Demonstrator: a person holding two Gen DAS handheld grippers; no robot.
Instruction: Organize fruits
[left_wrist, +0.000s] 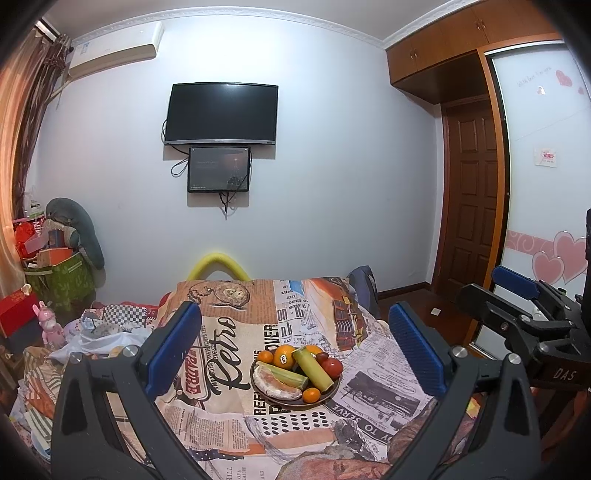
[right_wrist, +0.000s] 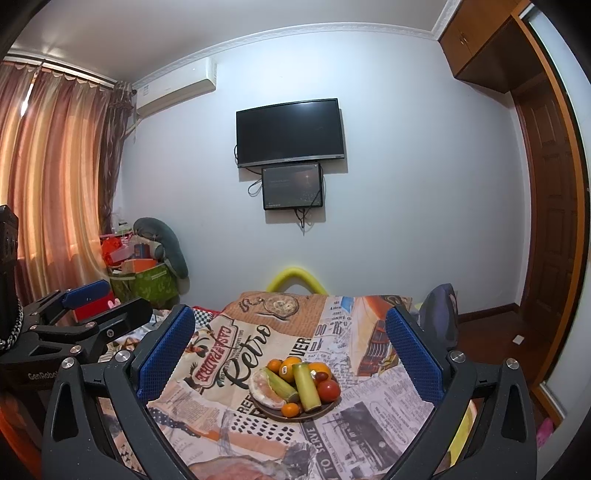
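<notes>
Left wrist view: your left gripper (left_wrist: 295, 343) has its blue-padded fingers spread wide, empty, above the newspaper-print tablecloth (left_wrist: 229, 413). The round dark plate (left_wrist: 334, 392) of oranges, tomatoes and sugarcane pieces sits between them.

Right wrist view: your right gripper (right_wrist: 291, 350) is likewise spread and empty, framing the same plate.
</notes>
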